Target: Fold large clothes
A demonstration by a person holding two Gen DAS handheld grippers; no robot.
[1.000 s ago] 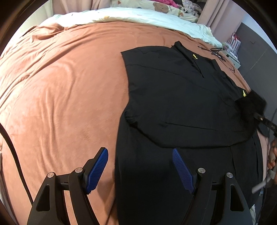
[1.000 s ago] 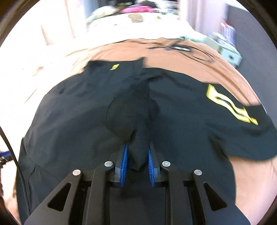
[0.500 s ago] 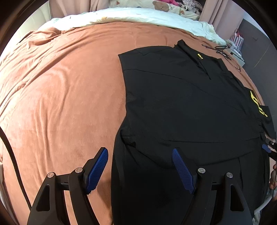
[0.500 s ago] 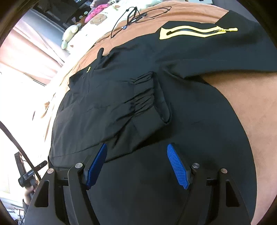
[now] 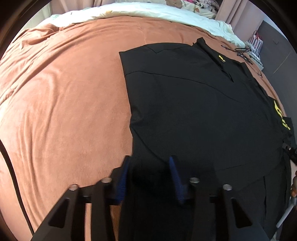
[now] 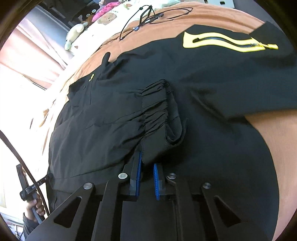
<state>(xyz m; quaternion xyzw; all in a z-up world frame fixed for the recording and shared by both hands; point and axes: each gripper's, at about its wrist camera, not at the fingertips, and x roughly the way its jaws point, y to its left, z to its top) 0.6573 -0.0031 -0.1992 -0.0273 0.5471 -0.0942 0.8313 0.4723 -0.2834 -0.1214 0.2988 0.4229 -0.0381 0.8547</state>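
A large black jacket (image 5: 194, 103) with yellow zip trim (image 6: 228, 43) lies spread on the rust-brown bed cover (image 5: 65, 103). One sleeve is folded across the body; its gathered cuff (image 6: 157, 109) shows in the right wrist view. My left gripper (image 5: 149, 178) straddles the jacket's near left edge, its blue pads (image 5: 123, 178) partly closed with black cloth between them. My right gripper (image 6: 147, 178) is nearly closed on the folded sleeve's lower edge, just below the cuff.
White bedding (image 5: 148, 13) and soft toys (image 6: 74, 33) lie at the head of the bed. A black cable (image 6: 148, 16) rests on the cover beyond the jacket. A shelf unit (image 5: 256, 44) stands at the far right. Bare cover lies left of the jacket.
The right gripper let go of the cuff, opened, then closed again on the sleeve's lower edge. The left gripper moved in over the jacket's left edge and its jaws narrowed from wide open.
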